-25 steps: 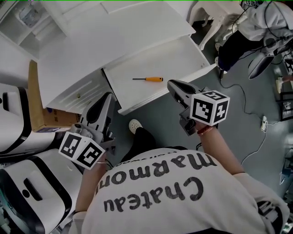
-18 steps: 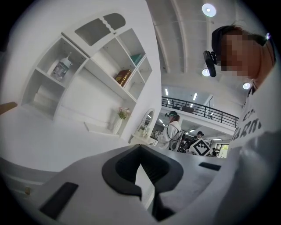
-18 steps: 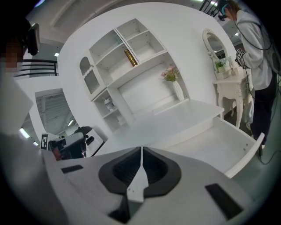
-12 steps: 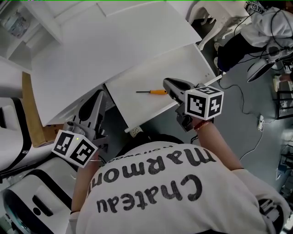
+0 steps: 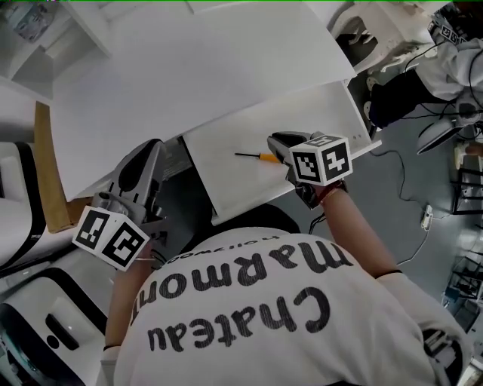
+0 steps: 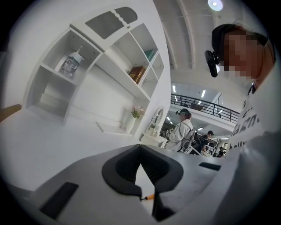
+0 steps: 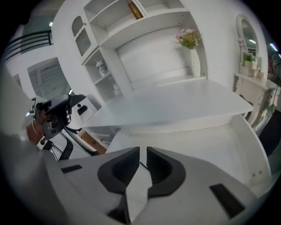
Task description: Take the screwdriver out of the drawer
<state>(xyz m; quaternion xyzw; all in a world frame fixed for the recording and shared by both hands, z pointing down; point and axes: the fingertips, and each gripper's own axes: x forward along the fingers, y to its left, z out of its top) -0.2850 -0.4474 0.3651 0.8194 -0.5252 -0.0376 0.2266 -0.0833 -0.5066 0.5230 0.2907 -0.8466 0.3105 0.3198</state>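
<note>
Screwdriver (image 5: 255, 156) lies flat on the white floor of the open drawer (image 5: 317, 113). In the head view its black shaft points left and its orange handle points toward the right gripper (image 5: 278, 143). That gripper hangs over the drawer with its tips right at the end of the handle. Its jaws are almost together, with only a narrow slit between the pads, and nothing is clamped in them. Whether the tips touch the handle cannot be told. The left gripper (image 5: 149, 151) is well apart from the screwdriver, outside the drawer off its left side, with its jaws closed tip to tip and empty.

In the head view the right gripper hides the butt of the handle. The right gripper view shows only a thin dark sliver of the shaft in the slit between the jaws. In the left gripper view a small orange-and-black bit sits low in the gap behind the closed tips; it looks like the far-off screwdriver. The person's shirt (image 5: 264, 317) covers the lower part of the head view, and the table (image 5: 189, 68) cuts off a cardboard box (image 5: 47, 173).

The drawer holds the screwdriver. In the shelves (image 7: 109, 26) on the table, a bottle (image 7: 102, 68) stands in a side compartment and a book (image 7: 135, 9) leans in an upper one. A vase (image 7: 191, 48) of pink flowers stands on the table
</note>
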